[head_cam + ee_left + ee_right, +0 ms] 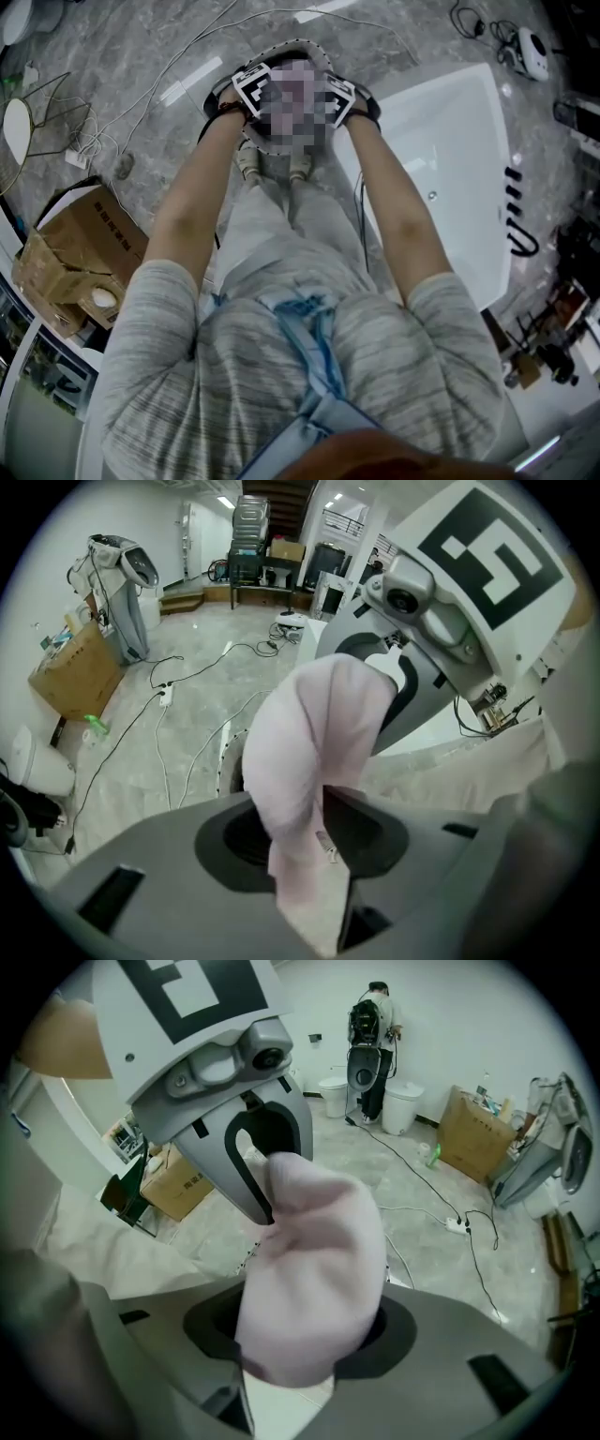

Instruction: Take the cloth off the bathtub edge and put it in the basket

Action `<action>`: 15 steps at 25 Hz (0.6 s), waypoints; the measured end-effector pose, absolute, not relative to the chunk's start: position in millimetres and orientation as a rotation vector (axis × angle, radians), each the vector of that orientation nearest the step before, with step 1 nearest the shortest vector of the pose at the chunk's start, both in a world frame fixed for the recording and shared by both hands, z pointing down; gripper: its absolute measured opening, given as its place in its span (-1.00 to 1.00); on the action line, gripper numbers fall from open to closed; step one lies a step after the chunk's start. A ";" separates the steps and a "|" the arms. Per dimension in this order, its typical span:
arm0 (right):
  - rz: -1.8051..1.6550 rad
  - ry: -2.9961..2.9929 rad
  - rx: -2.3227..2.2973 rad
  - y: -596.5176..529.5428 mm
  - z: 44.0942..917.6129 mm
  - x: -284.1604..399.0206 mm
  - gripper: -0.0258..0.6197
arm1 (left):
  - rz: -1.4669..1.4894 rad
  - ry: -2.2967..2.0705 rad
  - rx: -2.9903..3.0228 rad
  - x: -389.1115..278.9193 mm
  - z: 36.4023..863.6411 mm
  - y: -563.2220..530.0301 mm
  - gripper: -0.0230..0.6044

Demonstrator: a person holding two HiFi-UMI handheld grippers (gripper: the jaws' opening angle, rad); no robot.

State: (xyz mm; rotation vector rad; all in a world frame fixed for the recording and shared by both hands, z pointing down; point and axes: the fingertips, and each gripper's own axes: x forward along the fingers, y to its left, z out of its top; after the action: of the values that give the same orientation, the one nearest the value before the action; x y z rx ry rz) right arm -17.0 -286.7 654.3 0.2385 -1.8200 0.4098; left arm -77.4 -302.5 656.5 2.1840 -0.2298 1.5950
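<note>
Cloth, pale pink and soft, hung bunched between the two hand-held grippers, which faced each other tip to tip with their square-marker cubes uppermost. In the left gripper view the left gripper was clamped on a narrow fold of the fabric, with the rest rising in a rounded hump toward the opposite tool. In the right gripper view the right gripper was closed about a thicker wad of the same cloth, which bulged up over its jaws.

From the head view both bare forearms reached straight ahead and down, and the two grippers sat side by side directly over the oval basket with a dotted rim. The basket stood on the grey marble floor, just beside the corner of the white bathtub. The cloth was off the tub edge and above the basket opening; whether it touched the basket could not be told.

An open brown cardboard box lay well apart at the left, with white cables trailing over the floor. A person stood by the far wall.
</note>
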 end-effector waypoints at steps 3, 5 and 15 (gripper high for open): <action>0.430 -1.782 0.264 -284.1 660.2 -5.9 -0.30 | 1.581 -0.230 2.188 -78.9 654.6 -301.9 -0.51; 0.447 -1.791 0.289 -284.0 659.2 -3.2 -0.30 | 1.564 -0.236 2.196 -80.7 653.7 -300.6 -0.51; 0.517 -1.865 0.350 -273.7 655.8 1.0 -0.30 | 1.486 -0.268 2.244 -78.5 651.3 -293.5 -0.51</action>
State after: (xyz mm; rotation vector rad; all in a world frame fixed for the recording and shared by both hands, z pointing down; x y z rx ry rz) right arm 1.0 -273.7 655.8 0.3499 -1.8647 0.5173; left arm -78.5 -293.5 651.3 2.2438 -0.2678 1.4858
